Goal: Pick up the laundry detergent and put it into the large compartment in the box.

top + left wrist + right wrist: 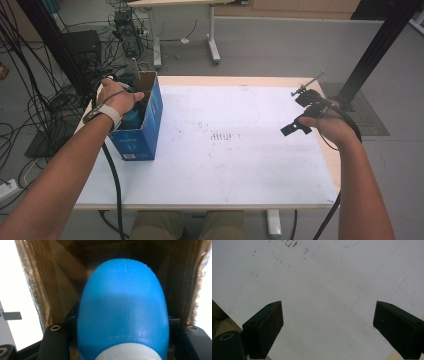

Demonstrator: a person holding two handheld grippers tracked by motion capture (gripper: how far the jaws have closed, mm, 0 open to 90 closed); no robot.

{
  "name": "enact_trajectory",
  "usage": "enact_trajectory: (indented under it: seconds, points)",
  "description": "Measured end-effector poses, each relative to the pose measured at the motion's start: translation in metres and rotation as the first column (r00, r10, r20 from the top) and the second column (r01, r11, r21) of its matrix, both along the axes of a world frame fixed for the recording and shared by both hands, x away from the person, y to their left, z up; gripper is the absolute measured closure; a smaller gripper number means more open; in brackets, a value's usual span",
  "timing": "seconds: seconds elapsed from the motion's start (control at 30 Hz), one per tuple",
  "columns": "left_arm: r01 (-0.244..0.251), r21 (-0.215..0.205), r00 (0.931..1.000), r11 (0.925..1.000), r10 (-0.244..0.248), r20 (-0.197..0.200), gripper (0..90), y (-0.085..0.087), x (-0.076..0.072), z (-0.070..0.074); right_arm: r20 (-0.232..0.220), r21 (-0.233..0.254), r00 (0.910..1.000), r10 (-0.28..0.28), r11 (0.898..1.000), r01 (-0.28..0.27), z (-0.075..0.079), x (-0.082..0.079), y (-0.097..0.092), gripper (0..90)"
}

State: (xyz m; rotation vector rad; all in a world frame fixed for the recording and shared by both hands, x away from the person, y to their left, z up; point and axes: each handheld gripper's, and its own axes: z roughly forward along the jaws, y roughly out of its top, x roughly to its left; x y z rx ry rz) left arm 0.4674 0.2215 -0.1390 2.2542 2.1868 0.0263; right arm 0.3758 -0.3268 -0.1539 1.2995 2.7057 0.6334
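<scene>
White counter (240, 165): left hand-held gripper (131, 107) grasps blue bottle (122, 312) base-first inside box (150, 125); right hand-held gripper (328, 327) released.

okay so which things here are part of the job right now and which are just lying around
In the job:
- blue bottle, clamped in the left gripper
- blue cardboard box, which the bottle sits inside

Just lying about:
- right gripper, jaws open over the white table
- cables on the floor

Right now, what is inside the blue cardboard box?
A blue bottle with a white cap sits inside the box, clamped by the left gripper. The box floor beneath it is hidden.
</scene>
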Motion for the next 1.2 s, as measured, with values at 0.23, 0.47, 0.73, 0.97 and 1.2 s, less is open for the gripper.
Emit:
enact_trajectory:
  seconds: [0.23,0.47,0.73,0.97,1.2]
  points:
    - [0.000,-0.003,1.0000,1.0000,0.000,0.005,38.8,0.0010,-0.0002,-0.0050,0.001,-0.001,1.0000,-0.001,1.000,0.001,-0.0009,-0.0004,-0.0016,9.3]
    - [0.000,-0.004,1.0000,1.0000,0.000,0.002,38.8,0.0010,0.0003,-0.0056,-0.001,0.000,1.0000,-0.002,1.000,0.002,-0.0014,-0.0004,-0.0015,9.3]
    - [-0.002,-0.004,1.0000,1.0000,0.002,-0.001,38.8,0.0014,0.0005,-0.0056,0.000,-0.003,1.0000,0.000,1.000,0.000,0.0000,-0.0003,-0.0004,9.2]
    - [-0.005,-0.011,1.0000,0.9999,0.005,-0.001,38.8,0.0040,-0.0003,-0.0055,0.004,-0.003,1.0000,0.002,1.000,-0.002,0.0013,-0.0010,0.0000,9.3]
    - [-0.003,-0.010,1.0000,0.9999,0.003,-0.002,38.7,0.0039,-0.0001,-0.0055,0.003,-0.005,1.0000,-0.004,1.000,0.004,0.0028,-0.0026,-0.0012,9.2]
